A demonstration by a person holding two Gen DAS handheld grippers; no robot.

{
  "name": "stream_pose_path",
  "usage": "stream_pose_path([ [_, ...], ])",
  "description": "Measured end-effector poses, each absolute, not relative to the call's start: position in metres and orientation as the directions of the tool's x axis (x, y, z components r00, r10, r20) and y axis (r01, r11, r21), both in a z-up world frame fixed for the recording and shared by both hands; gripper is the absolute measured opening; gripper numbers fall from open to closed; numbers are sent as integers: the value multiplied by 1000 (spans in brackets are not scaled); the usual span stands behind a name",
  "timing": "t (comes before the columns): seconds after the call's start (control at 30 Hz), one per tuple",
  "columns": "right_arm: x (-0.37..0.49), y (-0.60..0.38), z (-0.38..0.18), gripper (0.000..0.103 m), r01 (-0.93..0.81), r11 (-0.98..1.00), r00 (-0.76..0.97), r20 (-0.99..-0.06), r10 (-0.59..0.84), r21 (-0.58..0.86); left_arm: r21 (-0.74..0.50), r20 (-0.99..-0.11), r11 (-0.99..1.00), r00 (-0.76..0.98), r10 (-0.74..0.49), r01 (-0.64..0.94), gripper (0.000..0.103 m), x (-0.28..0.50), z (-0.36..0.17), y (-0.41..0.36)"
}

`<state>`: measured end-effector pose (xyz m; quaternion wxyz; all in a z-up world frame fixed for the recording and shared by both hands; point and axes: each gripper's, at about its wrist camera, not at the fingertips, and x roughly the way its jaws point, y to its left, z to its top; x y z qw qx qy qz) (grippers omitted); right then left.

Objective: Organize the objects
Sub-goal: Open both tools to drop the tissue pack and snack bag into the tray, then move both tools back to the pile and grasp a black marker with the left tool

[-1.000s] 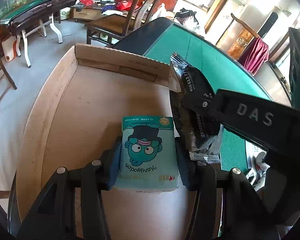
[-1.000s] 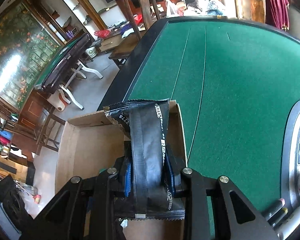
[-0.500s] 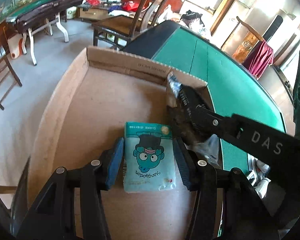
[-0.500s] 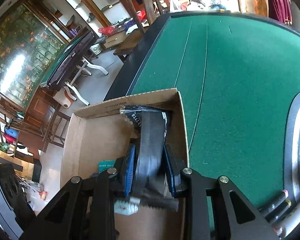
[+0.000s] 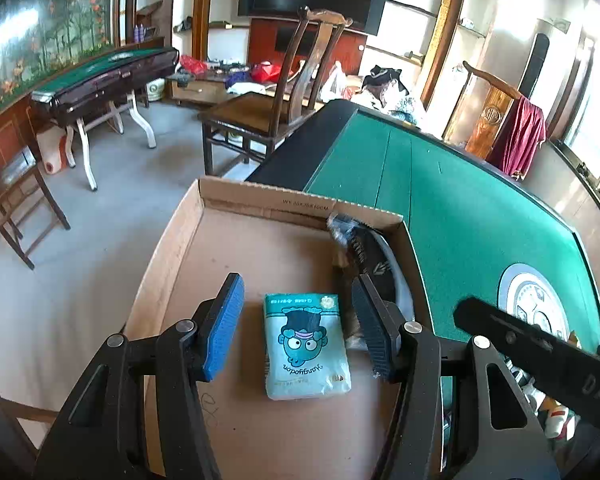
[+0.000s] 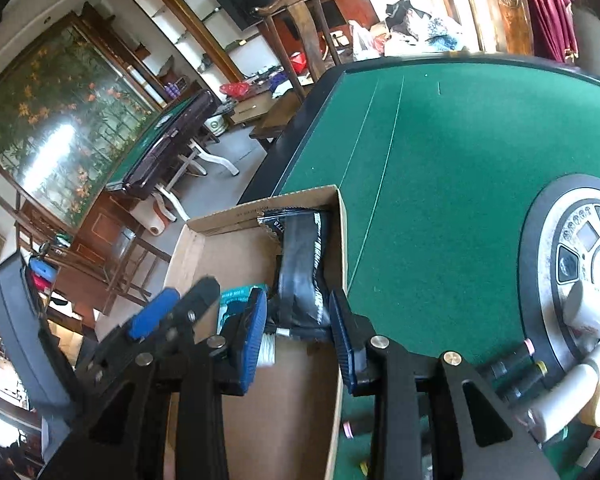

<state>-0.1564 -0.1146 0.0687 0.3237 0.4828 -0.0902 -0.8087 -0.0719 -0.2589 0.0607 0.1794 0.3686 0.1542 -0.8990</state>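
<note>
Indoors, green felt table in a cluttered room, wooden chair behind, my cardboard box at its edge, teal cartoon-face packet flat inside between my left claw's opening, untouching jaws, black snack pouch leaning in the box corner, my right claw opening, pads clear.

Left gripper opening above teal packet in cardboard box.

tissue pack left of snack bag, in box

Black gripper frames with silver screws, ribbed blue fingers, white "DAS" lettering.
</note>
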Motion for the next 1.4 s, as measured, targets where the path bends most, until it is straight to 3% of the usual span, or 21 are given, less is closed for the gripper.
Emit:
stream_pose_path([
  [0.27, -135, -74, 75, 33, 444, -741, -342, -670, -659, 503, -114, -575, -899, -766, -289, 424, 57, -54, 88, -248],
  [0.47, -110, -25, 72, 33, 454, -737, -386, -635, -670, 501, -142, -504, -943, -842, -192, 301, 63, -43, 100, -230],
  [0.6, -92, 21, 70, 33, 449, -748, -427, -618, -660, 488, -158, -507, -976, -861, -49, 149, 63, -45, 103, -212],
  [0.7, -83, 75, 72, 33, 429, -776, -503, -591, -630, 463, -151, -536, -988, -842, 60, 27, 63, -50, 100, -195],
  [0.8, -75, 123, 73, 43, 393, -815, -587, -566, -579, 425, -164, -589, -979, -784, 195, -120, 63, -58, 92, -172],
  [0.9, -72, 171, 71, 46, 358, -803, -642, -499, -582, 476, -163, -649, -956, -703, 291, -245, 63, -66, 79, -143],
  [1.0, -77, 196, 70, 47, 317, -779, -655, -470, -592, 541, -50, -717, -964, -663, 216, -260, 63, -73, 65, -113],
  [1.07, -79, 201, 72, 47, 333, -735, -631, -439, -639, 591, -50, -769, -963, -605, 206, -265, 63, -88, 56, -102],
  [1.17, -77, 200, 71, 47, 347, -686, -593, -417, -689, 640, -7, -836, -964, -528, 151, -265, 52, -109, 45, -88],
  [1.27, -76, 203, 72, 47, 351, -651, -570, -397, -719, 674, 87, -882, -954, -467, 59, -286, 51, -125, 32, -78],
  [1.33, -73, 209, 74, 47, 351, -638, -569, -385, -727, 686, 105, -907, -943, -420, 40, -317, 40, -130, 23, -72],
  [1.4, -72, 212, 76, 47, 352, -627, -572, -370, -732, 695, 126, -921, -932, -389, 18, -341, 40, -131, 15, -67],
])
